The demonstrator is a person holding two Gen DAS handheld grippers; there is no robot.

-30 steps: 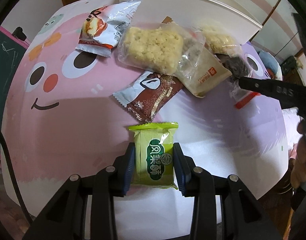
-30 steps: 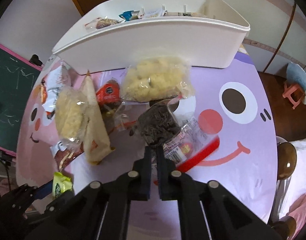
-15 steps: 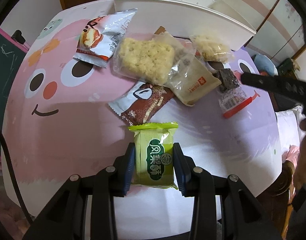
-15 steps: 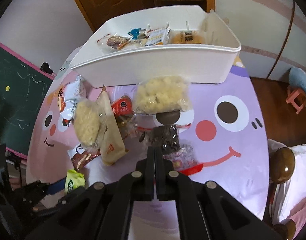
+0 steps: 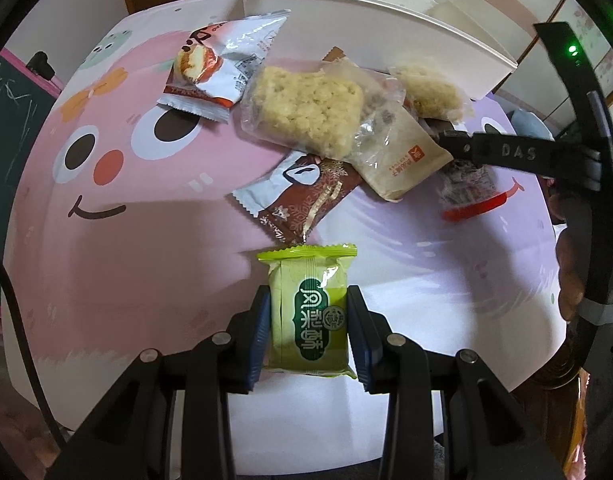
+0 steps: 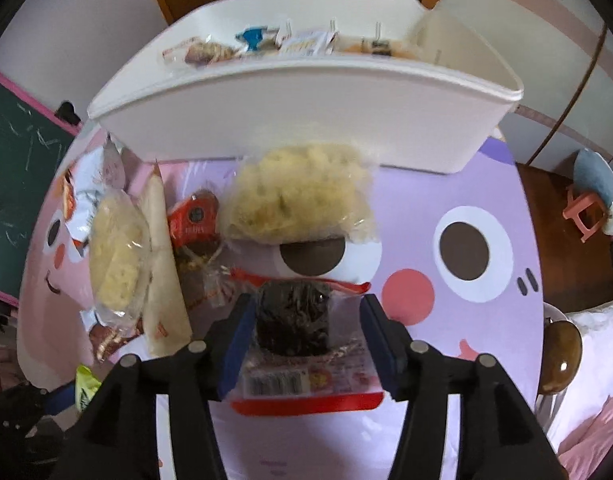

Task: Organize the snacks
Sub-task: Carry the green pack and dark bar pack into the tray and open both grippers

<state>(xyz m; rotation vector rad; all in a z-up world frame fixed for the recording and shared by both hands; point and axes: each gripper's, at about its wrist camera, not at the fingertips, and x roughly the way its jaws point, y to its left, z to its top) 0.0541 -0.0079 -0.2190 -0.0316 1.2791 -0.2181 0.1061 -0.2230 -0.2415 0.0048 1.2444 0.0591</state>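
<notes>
Dark snack (image 6: pixel 292 322) blurred between tongs (image 6: pixel 304 340)

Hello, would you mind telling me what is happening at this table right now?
A person is sorting snacks with two handheld grippers. The left gripper is shut on a green packet. The right gripper has just been opening, and its jaws straddle a dark snack in clear wrap without pressing it. More packets lie on the table before a white bin that already holds some.

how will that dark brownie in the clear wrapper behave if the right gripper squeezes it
The dark brownie looks like a soft block, so it probably dents. Its loose clear wrapper likely slides and crinkles. The right hand-held gripper, jaws just opened around it, should close on the block itself.
</notes>
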